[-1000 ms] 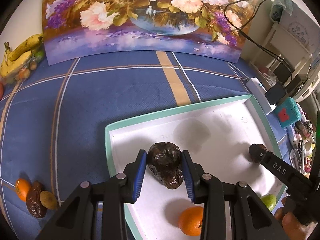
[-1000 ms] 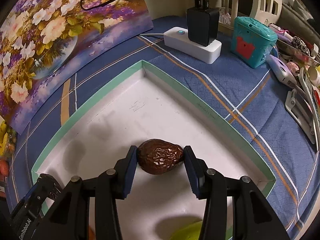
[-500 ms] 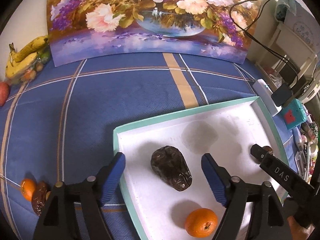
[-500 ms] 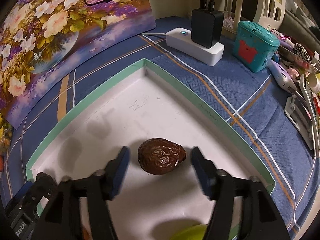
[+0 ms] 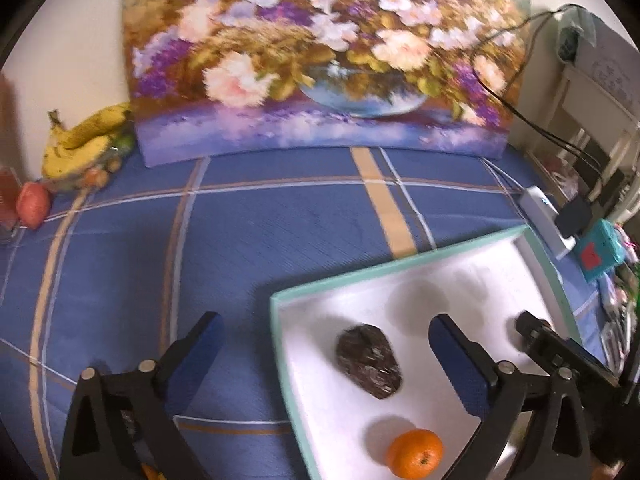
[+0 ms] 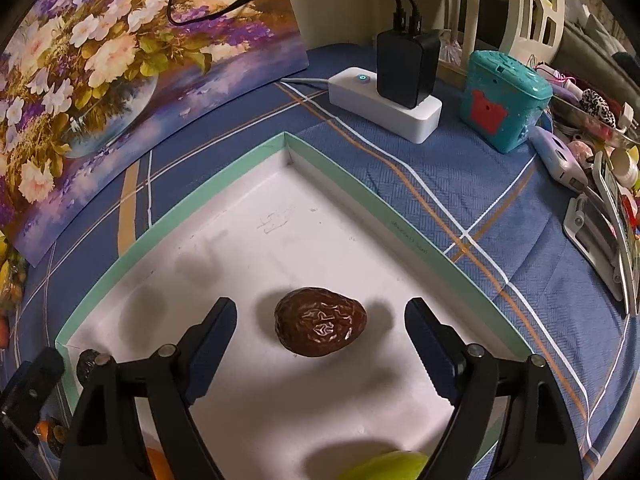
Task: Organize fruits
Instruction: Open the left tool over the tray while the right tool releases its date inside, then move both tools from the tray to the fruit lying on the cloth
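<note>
Dried dates (image 6: 320, 327) (image 5: 368, 361) in tray (image 6: 224, 184): I'd judge light, wrinkled, soft (grip across middle). My left tongs (image 5: 324, 364), right tongs (image 6: 320, 342): wide open, empty.

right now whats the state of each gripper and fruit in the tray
left hand-held gripper: open, empty
right hand-held gripper: open, empty
dark wrinkled fruit: lying loose in tray
brown wrinkled fruit: lying loose in tray
orange: resting in tray
</note>
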The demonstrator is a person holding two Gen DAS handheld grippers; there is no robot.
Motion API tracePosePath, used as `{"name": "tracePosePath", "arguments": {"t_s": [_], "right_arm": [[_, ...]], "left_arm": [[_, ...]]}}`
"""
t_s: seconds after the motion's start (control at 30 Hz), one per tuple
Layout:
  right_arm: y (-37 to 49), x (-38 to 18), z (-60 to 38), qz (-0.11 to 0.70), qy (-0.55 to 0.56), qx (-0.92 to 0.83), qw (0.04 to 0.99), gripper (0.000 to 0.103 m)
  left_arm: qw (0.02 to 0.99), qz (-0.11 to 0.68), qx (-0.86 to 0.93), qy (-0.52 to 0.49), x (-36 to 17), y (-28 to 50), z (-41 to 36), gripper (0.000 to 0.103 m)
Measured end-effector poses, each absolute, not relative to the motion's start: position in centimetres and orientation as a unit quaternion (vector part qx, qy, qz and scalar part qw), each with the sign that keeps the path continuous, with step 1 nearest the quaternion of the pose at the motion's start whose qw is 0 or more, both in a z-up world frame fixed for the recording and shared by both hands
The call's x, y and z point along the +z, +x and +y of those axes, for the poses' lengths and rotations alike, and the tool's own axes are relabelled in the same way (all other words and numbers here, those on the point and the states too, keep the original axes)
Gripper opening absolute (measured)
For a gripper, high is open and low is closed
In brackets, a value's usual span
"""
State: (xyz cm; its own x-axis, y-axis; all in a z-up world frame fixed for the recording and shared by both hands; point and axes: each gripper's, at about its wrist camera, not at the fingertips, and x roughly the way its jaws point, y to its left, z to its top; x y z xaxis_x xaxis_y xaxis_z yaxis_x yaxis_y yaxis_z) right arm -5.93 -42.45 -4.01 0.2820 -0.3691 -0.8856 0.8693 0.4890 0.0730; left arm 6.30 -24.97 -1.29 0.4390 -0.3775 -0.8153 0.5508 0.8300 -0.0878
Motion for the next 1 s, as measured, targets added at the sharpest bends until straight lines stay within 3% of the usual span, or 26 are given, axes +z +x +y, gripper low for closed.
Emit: {"name": "tracePosePath", "arguments": {"t_s": [0.57, 1.0], "right_arm": [[-4.9, -3.1, -41.4, 0.446, 0.265, -0.400, 0.756, 0.096], [-4.8, 0.4, -37.3, 0.447, 0.240, -0.361, 0.783, 0.095]], "left_arm": [[0.846, 0.482, -0.214, 0.077, -2.3, 9.0, -21.7, 0.103], [0.883, 0.436, -0.147, 0.095, 2.3, 7.7, -16.9, 0.103]]}}
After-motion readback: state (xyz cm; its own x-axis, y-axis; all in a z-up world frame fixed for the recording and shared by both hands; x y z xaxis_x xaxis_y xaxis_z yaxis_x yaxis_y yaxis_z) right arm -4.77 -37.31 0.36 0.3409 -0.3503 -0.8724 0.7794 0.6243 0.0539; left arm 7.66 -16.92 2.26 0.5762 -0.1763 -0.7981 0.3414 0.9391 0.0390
